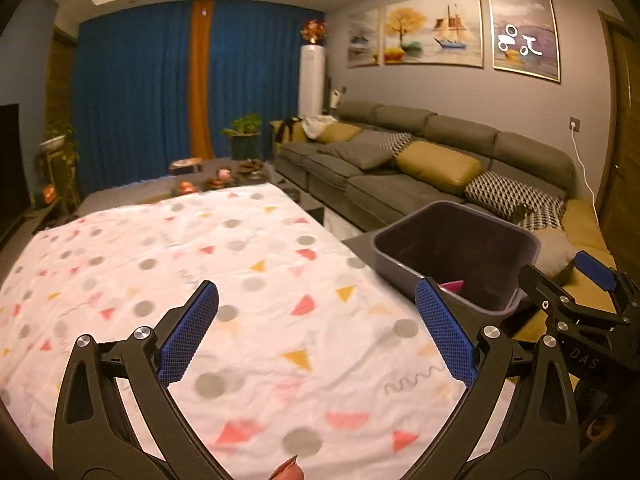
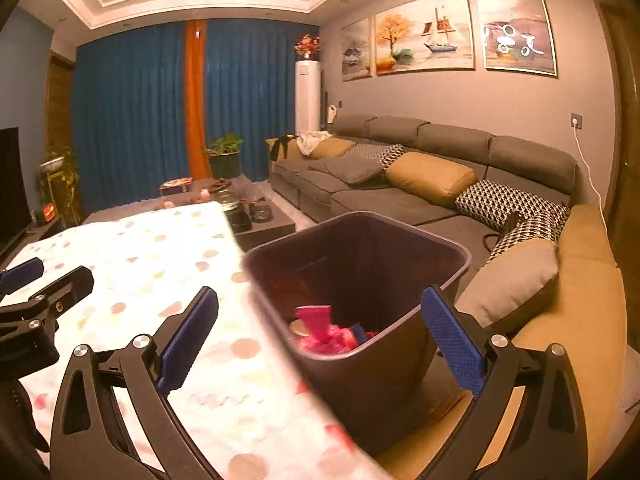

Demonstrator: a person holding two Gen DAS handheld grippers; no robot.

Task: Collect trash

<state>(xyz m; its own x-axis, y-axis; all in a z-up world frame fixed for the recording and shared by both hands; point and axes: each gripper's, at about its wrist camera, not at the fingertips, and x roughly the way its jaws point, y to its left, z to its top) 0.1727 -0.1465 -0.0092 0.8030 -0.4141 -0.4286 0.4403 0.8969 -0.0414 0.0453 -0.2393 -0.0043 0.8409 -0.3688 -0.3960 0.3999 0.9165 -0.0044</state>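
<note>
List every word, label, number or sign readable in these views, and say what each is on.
"DAS": on the body of the right tool, seen in the left wrist view; it may run on under shadow.
White marks on the rightmost painting: these look like glare, not text; unreadable.
Orange item on the low shelf: any print is too small to read.
Bin and tablecloth: no text, only shapes.
</note>
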